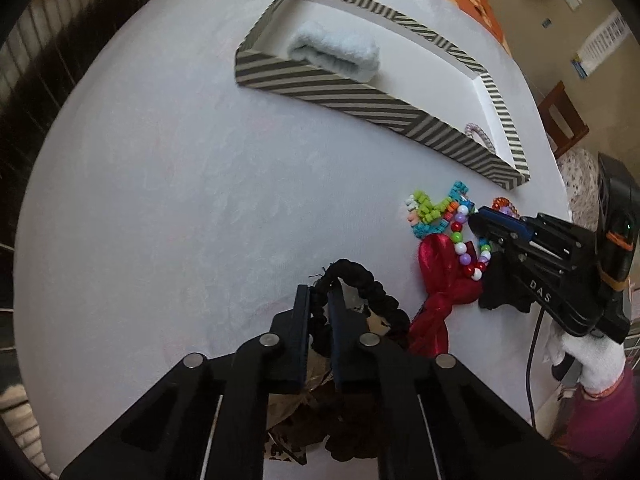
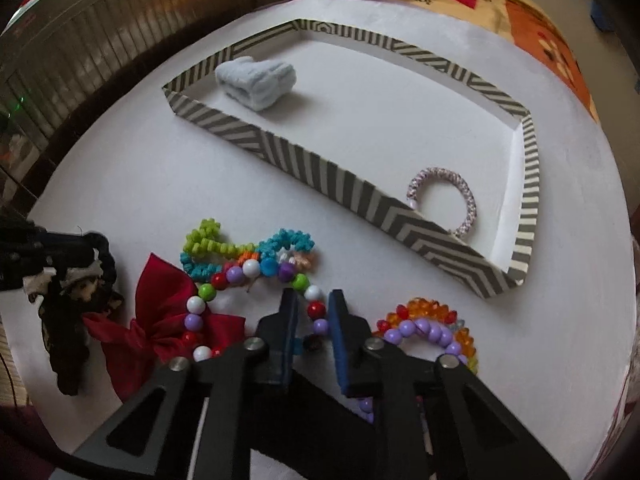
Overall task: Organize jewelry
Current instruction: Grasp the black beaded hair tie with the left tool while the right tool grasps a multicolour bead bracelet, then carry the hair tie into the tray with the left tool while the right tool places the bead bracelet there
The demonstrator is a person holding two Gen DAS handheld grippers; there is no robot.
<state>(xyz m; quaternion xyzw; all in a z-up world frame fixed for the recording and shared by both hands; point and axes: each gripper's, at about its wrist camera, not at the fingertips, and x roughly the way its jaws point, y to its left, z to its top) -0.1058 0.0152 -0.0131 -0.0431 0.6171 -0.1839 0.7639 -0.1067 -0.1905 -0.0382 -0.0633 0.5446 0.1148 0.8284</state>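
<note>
- Your left tongs (image 1: 320,300) are pinching a black ruffled scrunchie (image 1: 360,292), its gathered loop arching up past the fingertips and curling off to the right
- A brown-and-cream patterned fabric piece (image 1: 292,400) is showing under those tongs; you cannot tell whether it belongs to the scrunchie
- Your right tongs (image 2: 314,312) are standing narrowly parted around a strand of the round-bead necklace (image 2: 240,276), with a red bead sitting in the gap; whether the pads are pressing it is not clear
- That necklace is showing glossy white, red, purple, green and blue beads, looping across the red satin bow (image 2: 160,308) lying on the white tabletop (image 2: 140,184)
- A knotted cord bracelet (image 2: 240,252) in lime, teal and orange is lying just beyond the beads, touching them
- By the right finger, an orange faceted-bead bracelet (image 2: 424,308) and a lilac round-bead bracelet (image 2: 424,330) are lying nested together
- The grey-and-cream striped tray (image 2: 320,176) is sitting further back on the tabletop, white inside
- In the tray, a pale blue fuzzy rolled band (image 2: 256,80) is resting near the far left corner, and a lilac-and-white braided ring bracelet (image 2: 464,200) is lying near the right end, well apart from it
- Your right hand, in a white glove (image 1: 592,360), is gripping the right handle
</note>
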